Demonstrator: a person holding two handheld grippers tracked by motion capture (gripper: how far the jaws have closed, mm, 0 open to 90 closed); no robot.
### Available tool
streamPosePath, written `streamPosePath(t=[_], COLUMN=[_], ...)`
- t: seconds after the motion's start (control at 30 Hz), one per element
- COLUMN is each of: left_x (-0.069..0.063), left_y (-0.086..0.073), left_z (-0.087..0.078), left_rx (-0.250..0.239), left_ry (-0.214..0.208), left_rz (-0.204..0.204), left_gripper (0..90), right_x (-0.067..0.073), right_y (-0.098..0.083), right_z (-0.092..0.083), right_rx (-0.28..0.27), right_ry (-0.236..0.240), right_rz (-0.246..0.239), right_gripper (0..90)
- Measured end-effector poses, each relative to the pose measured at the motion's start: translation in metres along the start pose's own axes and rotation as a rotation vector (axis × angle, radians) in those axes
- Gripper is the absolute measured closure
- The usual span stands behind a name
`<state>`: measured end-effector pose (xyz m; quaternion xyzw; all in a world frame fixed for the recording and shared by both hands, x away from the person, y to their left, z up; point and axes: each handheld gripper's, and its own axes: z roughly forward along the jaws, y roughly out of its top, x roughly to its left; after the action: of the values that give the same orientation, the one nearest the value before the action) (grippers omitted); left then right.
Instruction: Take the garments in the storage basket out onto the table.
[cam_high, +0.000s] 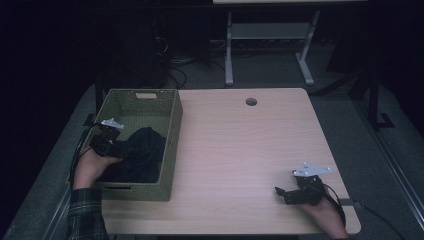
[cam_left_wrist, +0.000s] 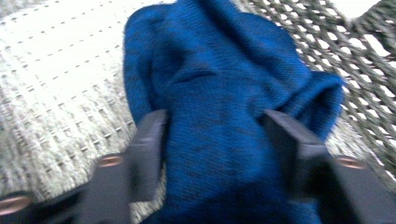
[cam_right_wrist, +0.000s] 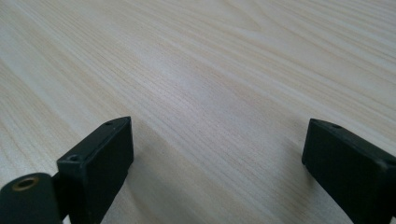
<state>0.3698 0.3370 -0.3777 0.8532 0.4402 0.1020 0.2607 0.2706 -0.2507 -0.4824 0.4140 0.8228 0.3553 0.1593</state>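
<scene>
Knitwear is what I am working on: a blue knitted garment (cam_left_wrist: 224, 116) is lying bunched inside the woven basket (cam_high: 172, 145) at the near left of the table (cam_high: 240, 150), heaped against the basket's right wall and toward its near end. In the left gripper view the fabric is rising in a fold between the two black jaws, and both jaws are pressing into the wool on either side, so I am reading the left gripper (cam_high: 120, 148) as clamping a thick pinch of the garment (a soft bundle keeps the jaws from meeting). I am reaching it into the basket from the near left corner, which makes sense: the walls are high, so the cloth has to be taken from above and lifted clear of the rim.

The basket is sitting at the left edge of the table, its far wall carrying a handle slot. To its right the pale wood is lying bare, with a round cable hole (cam_high: 251, 101) near the far edge.

My right gripper (cam_high: 280, 192) is resting low at the near right corner, well apart from the basket, its jaws standing wide with nothing but wood grain between them. I judge it is waiting there to receive or spread the garment.
</scene>
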Motion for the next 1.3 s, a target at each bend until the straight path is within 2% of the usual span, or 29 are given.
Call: streamPosePath(t=[0.2,0.37,0.47,0.6,0.67,0.77,1.0,1.3], left_x=[0.001,0.002,0.002,0.002,0.003,0.003,0.0,-0.004], left_y=[0.0,-0.002,-0.002,0.0,0.002,0.006,0.015,0.029], left_z=[-0.002,-0.005,-0.007,-0.012,-0.014,-0.02,-0.035,-0.058], left_rx=[0.031,0.021,0.01,0.019,0.021,0.022,0.015,-0.005], left_ry=[-0.013,-0.014,-0.016,-0.036,-0.049,-0.048,-0.059,-0.048], left_rz=[-0.031,-0.036,-0.032,-0.022,-0.03,-0.032,-0.004,0.02], left_gripper=[65.0,71.4,72.0,72.2,72.5,72.8,74.2,74.8], right_x=[0.0,0.0,0.0,0.0,0.0,0.0,0.0,0.0], right_y=[0.0,0.0,0.0,0.0,0.0,0.0,0.0,0.0], right_z=[0.0,0.0,0.0,0.0,0.0,0.0,0.0,0.0], right_rx=[0.0,0.001,0.002,0.002,0.002,0.003,0.002,0.002], right_ry=[0.0,-0.001,0.0,0.0,0.0,0.0,0.0,0.0], right_rz=[-0.001,0.0,0.004,0.003,0.004,0.003,0.004,0.003], right_gripper=[8.6,8.6,8.6,8.6,8.6,8.6,8.6,8.6])
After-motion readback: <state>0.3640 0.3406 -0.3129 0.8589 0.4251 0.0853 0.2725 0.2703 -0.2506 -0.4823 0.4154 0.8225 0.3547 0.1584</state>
